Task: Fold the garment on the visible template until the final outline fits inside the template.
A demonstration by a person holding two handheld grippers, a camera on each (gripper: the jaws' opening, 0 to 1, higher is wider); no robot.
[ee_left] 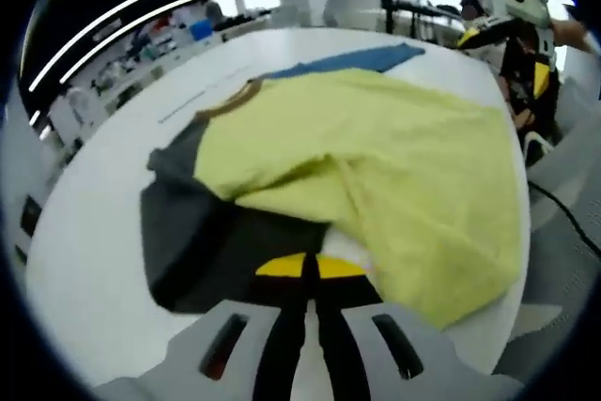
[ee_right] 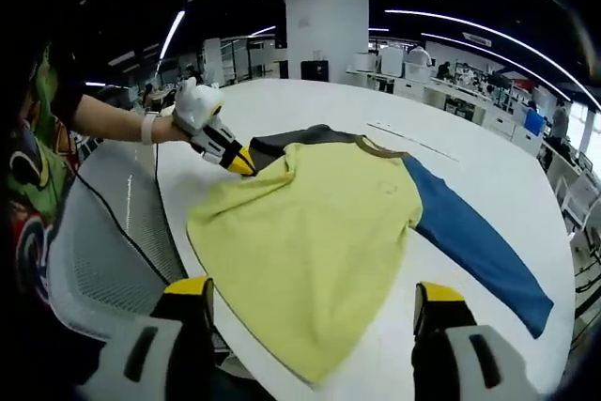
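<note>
While the right gripper (ee_right: 315, 302) hangs with its jaws spread wide and nothing between them, over the near hem of the garment (ee_right: 319, 223), the left gripper (ee_left: 311, 268) has its yellow-tipped jaws pressed together on the garment's dark grey sleeve (ee_left: 202, 241). In the right gripper view that same left gripper sits at ten o'clock, pinching the grey sleeve. One garment lies on the white table (ee_right: 479, 166): yellow body, one grey sleeve, one blue sleeve (ee_right: 479, 241) stretching toward four o'clock. Two grippers, one shirt, two sleeves.
</note>
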